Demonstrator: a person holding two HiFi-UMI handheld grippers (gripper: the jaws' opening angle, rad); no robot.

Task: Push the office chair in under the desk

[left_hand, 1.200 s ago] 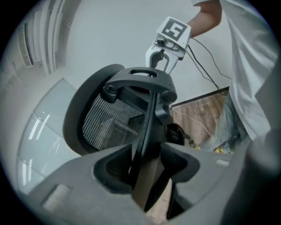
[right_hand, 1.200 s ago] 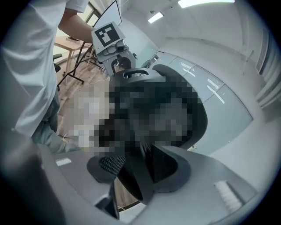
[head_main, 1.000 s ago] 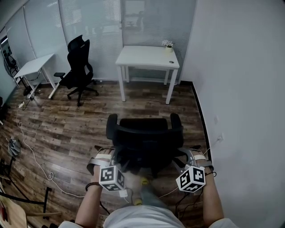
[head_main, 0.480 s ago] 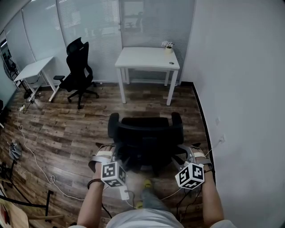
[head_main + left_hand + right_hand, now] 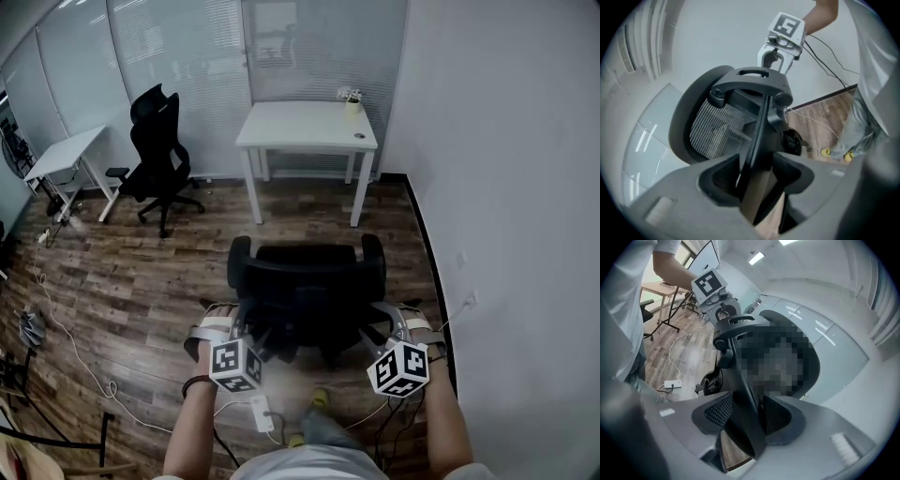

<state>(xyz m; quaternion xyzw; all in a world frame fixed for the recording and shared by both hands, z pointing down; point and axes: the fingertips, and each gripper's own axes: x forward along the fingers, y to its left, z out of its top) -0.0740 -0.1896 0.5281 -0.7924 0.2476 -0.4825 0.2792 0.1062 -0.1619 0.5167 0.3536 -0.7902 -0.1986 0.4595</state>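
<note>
The black office chair (image 5: 305, 281) stands on the wood floor with its back toward me, a short way in front of the white desk (image 5: 305, 127) at the glass wall. My left gripper (image 5: 246, 330) is at the left edge of the backrest and my right gripper (image 5: 377, 325) at the right edge. In the left gripper view the backrest's black rim (image 5: 757, 136) runs between the jaws of the left gripper (image 5: 757, 176), which is shut on it. The right gripper view shows the same rim (image 5: 740, 376) held in the right gripper (image 5: 745, 420).
A second black chair (image 5: 155, 150) and another white desk (image 5: 66, 150) stand at the left. Cables (image 5: 66, 328) and a power strip (image 5: 261, 412) lie on the floor near my feet. A white wall (image 5: 506, 234) runs close along the right. A small plant (image 5: 351, 97) sits on the desk.
The chair has rolled slightly forward toward the desk, and both grippers have gone with it, still on the backrest.
</note>
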